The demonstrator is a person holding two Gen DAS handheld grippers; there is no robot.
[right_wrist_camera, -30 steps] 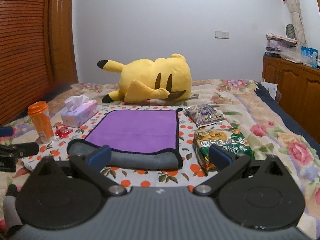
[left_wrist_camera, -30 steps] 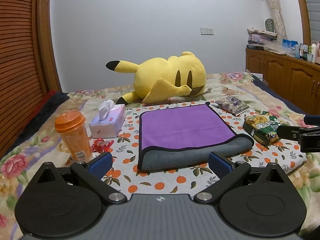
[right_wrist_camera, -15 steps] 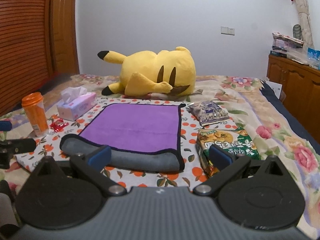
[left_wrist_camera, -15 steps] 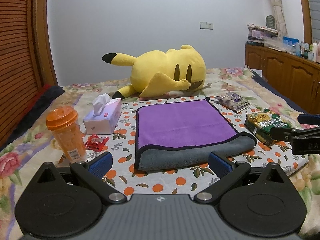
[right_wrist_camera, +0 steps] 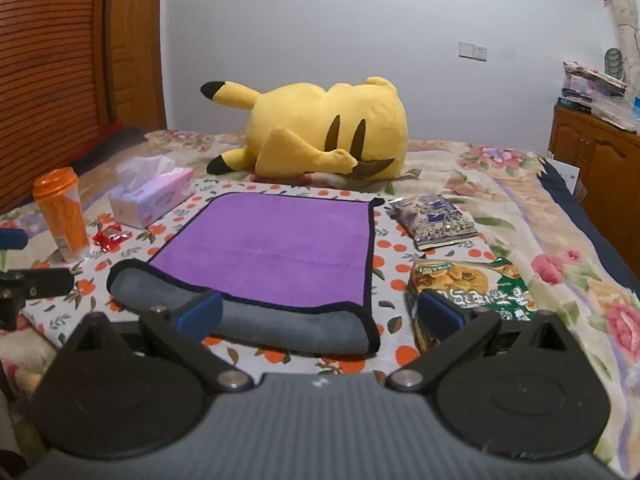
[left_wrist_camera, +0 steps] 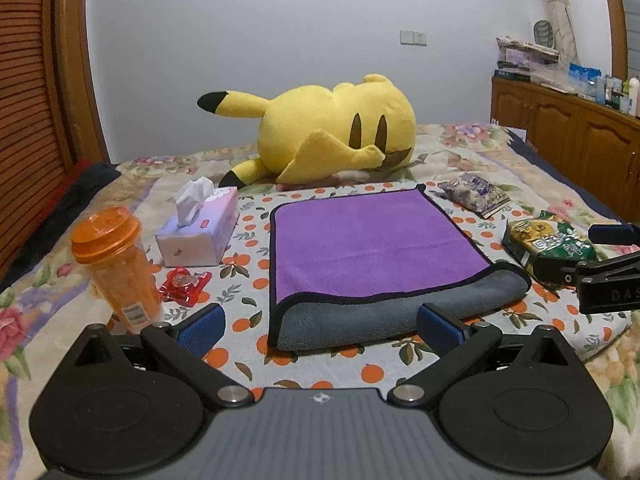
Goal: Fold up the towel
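A purple towel [left_wrist_camera: 372,244] with a grey underside and black edging lies on the orange-print cloth [left_wrist_camera: 248,292], folded once, its grey fold nearest me. It also shows in the right wrist view [right_wrist_camera: 272,248]. My left gripper [left_wrist_camera: 320,326] is open and empty, just short of the fold's left part. My right gripper [right_wrist_camera: 320,314] is open and empty, above the fold's right end. The right gripper shows at the right edge of the left wrist view [left_wrist_camera: 600,264]. The left gripper shows at the left edge of the right wrist view [right_wrist_camera: 24,276].
A yellow plush toy [left_wrist_camera: 332,136] lies behind the towel. An orange bottle [left_wrist_camera: 116,268], a tissue box [left_wrist_camera: 200,228] and a red wrapper [left_wrist_camera: 184,284] sit to the left. A green snack bag [left_wrist_camera: 548,244] and a purple packet [left_wrist_camera: 476,196] sit to the right. A wooden cabinet [left_wrist_camera: 568,128] stands far right.
Both grippers have drawn slightly closer and lower toward the towel's near fold. The towel has not moved. Both stay open.
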